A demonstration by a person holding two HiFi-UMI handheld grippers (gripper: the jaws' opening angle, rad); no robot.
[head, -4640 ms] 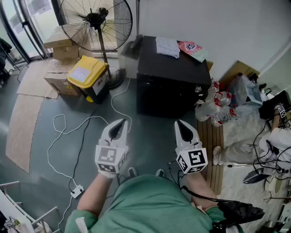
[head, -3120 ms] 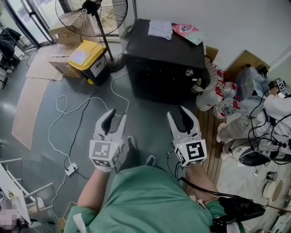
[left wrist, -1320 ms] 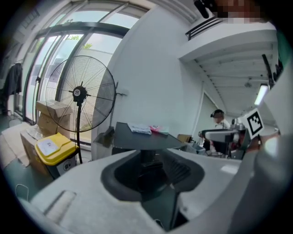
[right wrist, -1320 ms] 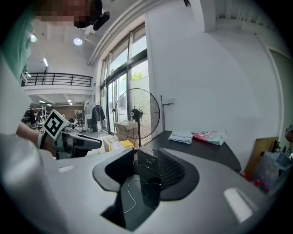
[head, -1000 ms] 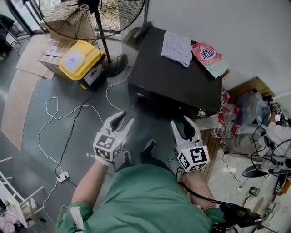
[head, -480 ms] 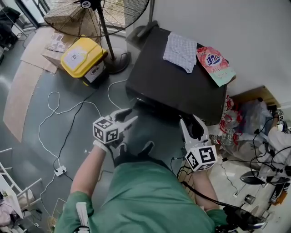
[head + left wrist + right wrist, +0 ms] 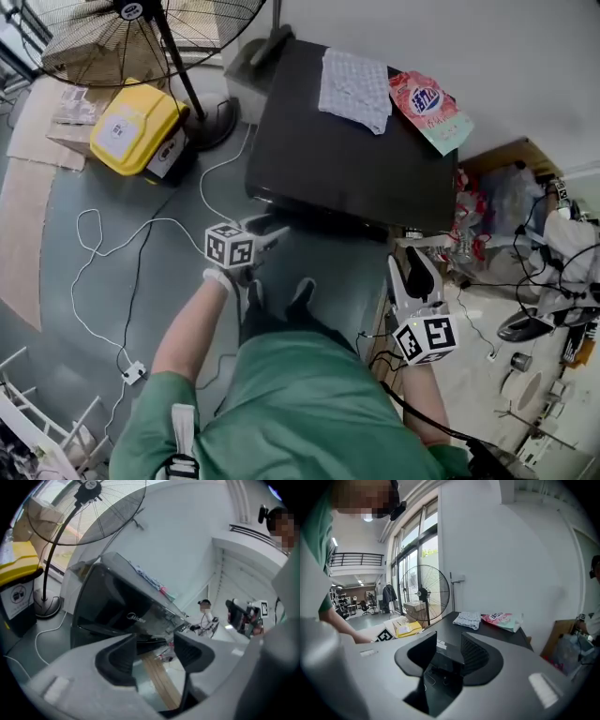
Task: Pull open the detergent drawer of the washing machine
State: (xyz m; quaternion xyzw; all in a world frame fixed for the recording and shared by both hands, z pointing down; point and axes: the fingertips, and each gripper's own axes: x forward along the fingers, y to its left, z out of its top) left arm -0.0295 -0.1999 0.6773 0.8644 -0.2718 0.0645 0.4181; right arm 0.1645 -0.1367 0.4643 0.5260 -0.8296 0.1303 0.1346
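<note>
Left gripper [image 7: 274,231]: fingers opening, empty, just short of washing machine [image 7: 356,159] front. Catch drawer lip squarely, close firmly, pull straight out. Right gripper [image 7: 412,261]: fingers apart, empty.

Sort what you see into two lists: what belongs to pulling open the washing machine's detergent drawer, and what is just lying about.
Job: washing machine; left gripper, jaws opening, nothing between them; right gripper, open, empty.
Lying about: checked cloth; pink packet; yellow bin; fan.
</note>
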